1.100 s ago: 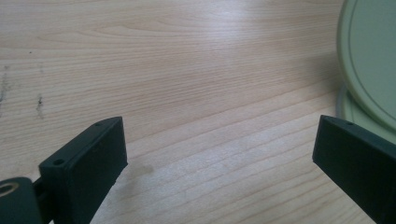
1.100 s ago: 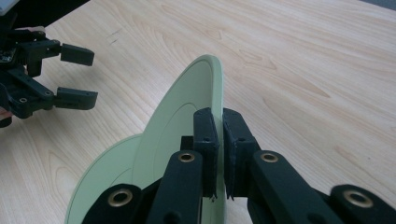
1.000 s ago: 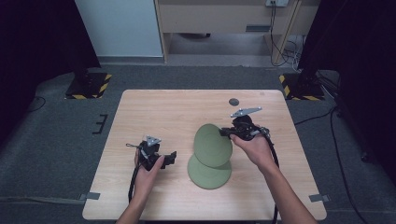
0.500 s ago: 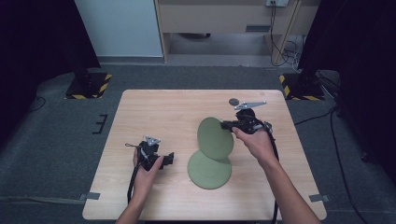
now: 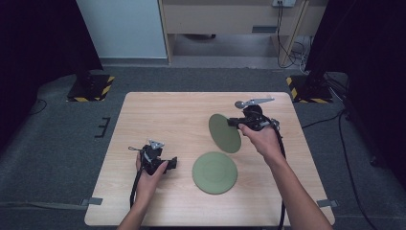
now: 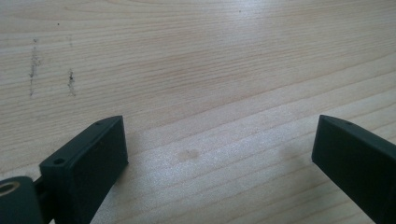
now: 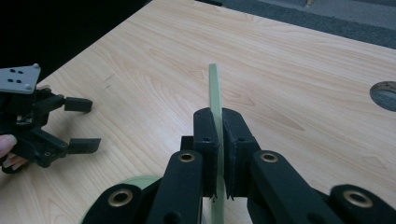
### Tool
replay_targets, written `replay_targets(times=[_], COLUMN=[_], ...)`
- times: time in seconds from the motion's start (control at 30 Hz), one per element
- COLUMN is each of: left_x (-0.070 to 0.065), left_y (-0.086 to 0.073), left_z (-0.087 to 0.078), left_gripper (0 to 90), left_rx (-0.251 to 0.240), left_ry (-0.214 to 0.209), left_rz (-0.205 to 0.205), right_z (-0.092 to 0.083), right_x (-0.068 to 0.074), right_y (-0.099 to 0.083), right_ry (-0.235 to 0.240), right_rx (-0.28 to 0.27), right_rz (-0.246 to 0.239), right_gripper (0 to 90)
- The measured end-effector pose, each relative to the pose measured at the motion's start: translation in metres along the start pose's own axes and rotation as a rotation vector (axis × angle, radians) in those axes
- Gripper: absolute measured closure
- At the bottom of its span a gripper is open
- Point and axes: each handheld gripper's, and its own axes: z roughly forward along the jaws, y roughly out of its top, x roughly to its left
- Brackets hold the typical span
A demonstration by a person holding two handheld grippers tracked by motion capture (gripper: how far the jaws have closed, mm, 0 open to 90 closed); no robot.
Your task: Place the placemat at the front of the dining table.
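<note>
My right claw (image 5: 233,122) is clamped on the rim of a green plate (image 5: 224,133), and I have that plate lifted off the tabletop (image 5: 167,115) and tipped up on edge. In the high view it hangs right of centre, its face turned toward the left, with the claw pinching its far right edge. In the right gripper view I see the plate (image 7: 215,100) edge-on, a thin pale green line running straight up between my two black jaws, which press on it from both sides.

A second green plate (image 5: 215,172) lies flat on the tabletop, nearer to me and just below the raised one in the high view; the two are apart. A sliver of it (image 7: 135,181) shows at the bottom of the right gripper view, under the jaws.

My left claw (image 5: 171,163) sits at the near left part of the tabletop, well apart from both plates, with its jaws standing wide and nothing between them. The left gripper view shows the two black jaws at either side over bare wood (image 6: 205,84), close to the surface. From the right gripper view I can also see that left claw (image 7: 84,125) off to the left, jaws spread, held in my hand.

A small dark round hole (image 5: 240,104) marks the tabletop at its far right, just beyond my right claw.
</note>
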Motion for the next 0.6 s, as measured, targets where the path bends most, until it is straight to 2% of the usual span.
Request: replay_targets(times=[0.27,0.6], left_x=[-0.005,-0.006], left_y=[-0.001,-0.003], left_z=[0.003,0.003], left_gripper=[1.6,0.5], left_rx=[-0.001,-0.021], left_ry=[0.031,0.038], left_rz=[0.030,0.030], right_z=[0.001,0.009], right_x=[-0.006,-0.016], right_y=[0.001,0.006], right_ry=[-0.008,-0.031], right_rx=[-0.020,-0.029], right_rz=[0.025,0.051], right_gripper=[85.8,85.9])
